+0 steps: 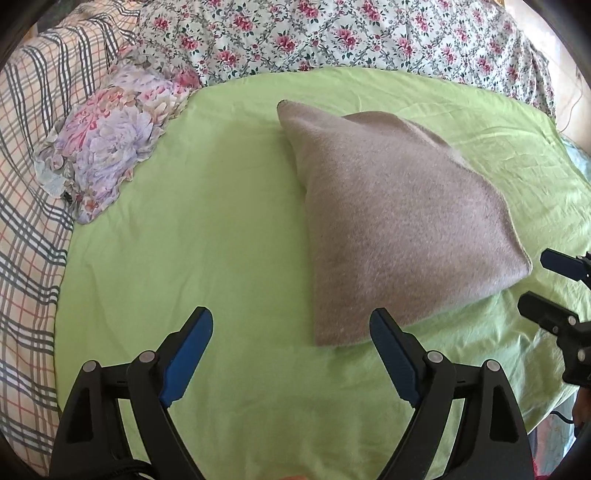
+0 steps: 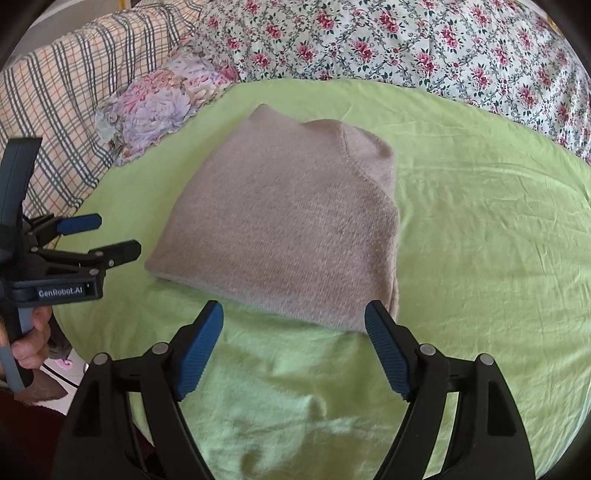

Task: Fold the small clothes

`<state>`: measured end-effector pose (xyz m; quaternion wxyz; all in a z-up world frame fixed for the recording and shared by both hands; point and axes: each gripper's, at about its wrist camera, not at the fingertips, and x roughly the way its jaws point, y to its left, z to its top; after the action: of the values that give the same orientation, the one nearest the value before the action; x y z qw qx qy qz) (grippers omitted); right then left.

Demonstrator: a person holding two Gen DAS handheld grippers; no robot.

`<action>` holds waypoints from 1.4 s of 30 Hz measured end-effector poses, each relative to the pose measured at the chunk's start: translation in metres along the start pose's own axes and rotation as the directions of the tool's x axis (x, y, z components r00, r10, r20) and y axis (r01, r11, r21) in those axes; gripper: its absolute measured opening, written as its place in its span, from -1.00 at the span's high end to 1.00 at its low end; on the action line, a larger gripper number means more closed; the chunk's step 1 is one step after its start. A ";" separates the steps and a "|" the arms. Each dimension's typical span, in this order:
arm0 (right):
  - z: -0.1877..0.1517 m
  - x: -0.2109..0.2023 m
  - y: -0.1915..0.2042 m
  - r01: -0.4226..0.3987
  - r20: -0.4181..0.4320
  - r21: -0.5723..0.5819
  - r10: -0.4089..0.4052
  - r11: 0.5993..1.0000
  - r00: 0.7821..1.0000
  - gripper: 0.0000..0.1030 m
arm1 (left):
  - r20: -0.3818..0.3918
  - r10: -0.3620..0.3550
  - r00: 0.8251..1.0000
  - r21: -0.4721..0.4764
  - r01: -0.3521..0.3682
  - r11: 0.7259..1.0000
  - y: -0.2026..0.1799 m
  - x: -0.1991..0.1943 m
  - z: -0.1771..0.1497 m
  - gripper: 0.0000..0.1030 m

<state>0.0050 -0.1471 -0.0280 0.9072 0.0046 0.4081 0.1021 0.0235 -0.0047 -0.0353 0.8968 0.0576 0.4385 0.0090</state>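
Observation:
A folded beige knit garment (image 1: pixel 399 221) lies flat on the green sheet (image 1: pixel 184 240); it also shows in the right wrist view (image 2: pixel 288 229). My left gripper (image 1: pixel 291 317) is open and empty, just in front of the garment's near left corner. It also shows in the right wrist view (image 2: pixel 122 236), left of the garment. My right gripper (image 2: pixel 293 314) is open and empty, close before the garment's near edge. It also shows at the right edge of the left wrist view (image 1: pixel 535 280).
A floral cushion (image 1: pixel 118 136) lies at the sheet's far left. A flowered quilt (image 1: pixel 332 33) runs along the back and a plaid blanket (image 1: pixel 33 184) along the left. The green sheet's wrinkled front part (image 2: pixel 295 406) lies under my right gripper.

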 end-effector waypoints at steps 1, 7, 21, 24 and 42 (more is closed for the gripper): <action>0.003 0.001 -0.003 -0.005 0.000 0.007 0.005 1.000 1.000 -0.54 | 0.001 0.000 1.000 0.001 0.000 1.000 -0.001 0.000 0.001 -0.70; 0.023 0.006 -0.018 -0.038 0.002 0.050 0.038 0.998 0.999 -0.55 | 0.012 -0.021 1.000 0.010 0.021 1.000 -0.007 0.001 0.015 -0.70; 0.046 0.023 -0.027 -0.059 -0.032 0.059 0.061 0.996 0.998 -0.55 | 0.013 -0.048 0.999 0.006 0.048 0.999 -0.005 0.014 0.040 -0.75; 0.046 0.026 -0.027 -0.062 -0.047 0.056 0.065 0.997 0.997 -0.55 | 0.002 -0.055 0.998 -0.003 0.055 0.998 -0.003 0.019 0.041 -0.75; 0.053 0.026 -0.025 -0.061 -0.051 0.038 0.063 0.997 0.997 -0.55 | 0.011 -0.049 0.999 -0.002 0.049 0.999 -0.005 0.018 0.043 -0.77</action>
<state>0.0659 -0.1627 -0.0142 0.8923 0.0312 0.4332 0.1228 0.0679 -0.0129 -0.0237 0.8992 0.0462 0.4350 -0.0127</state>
